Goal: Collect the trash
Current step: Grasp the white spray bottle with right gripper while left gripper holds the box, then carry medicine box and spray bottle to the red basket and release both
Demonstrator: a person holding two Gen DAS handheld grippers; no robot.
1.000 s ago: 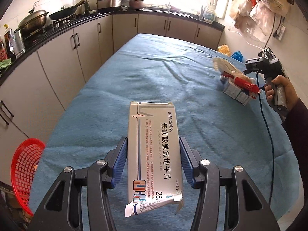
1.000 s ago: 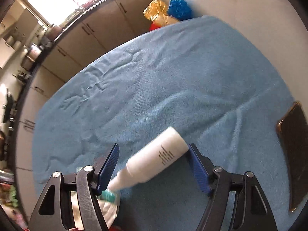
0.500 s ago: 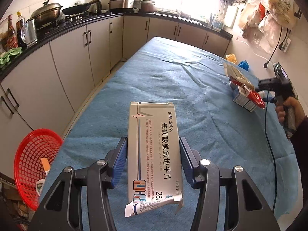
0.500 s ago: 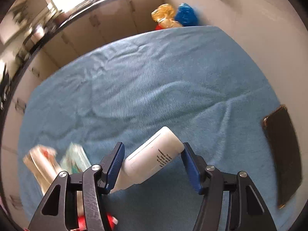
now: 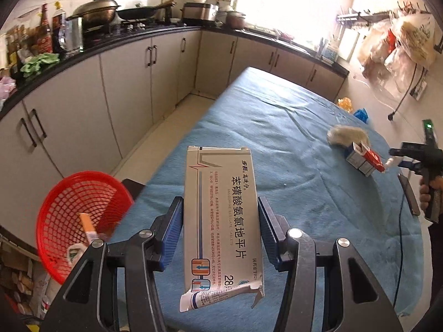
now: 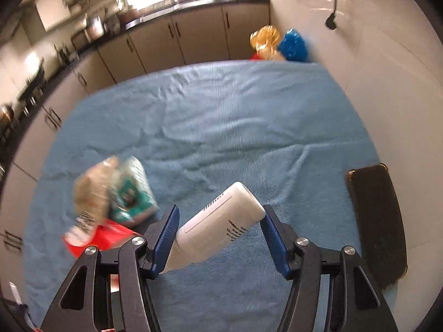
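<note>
My left gripper (image 5: 220, 225) is shut on a white medicine box (image 5: 221, 215) with Chinese print, held above the left edge of the blue-cloth table (image 5: 277, 127). A red mesh basket (image 5: 80, 221) with some trash in it stands on the floor down to the left. My right gripper (image 6: 218, 232) is shut on a white plastic bottle (image 6: 218, 227), tilted, above the table. It also shows at the far right of the left wrist view (image 5: 412, 160). A pile of packets and a red carton (image 6: 110, 207) lies on the cloth left of it, also in the left wrist view (image 5: 360, 155).
A dark phone (image 6: 376, 227) lies at the table's right edge. Kitchen cabinets (image 5: 124, 94) with pots line the left side and far wall. Orange and blue bags (image 6: 279, 44) sit on the floor beyond the table. A wall runs along the right.
My left gripper has swung left with the box, bringing the red basket closer into view. My right gripper has moved with the bottle, and the pile of packets has come into view on its left.
</note>
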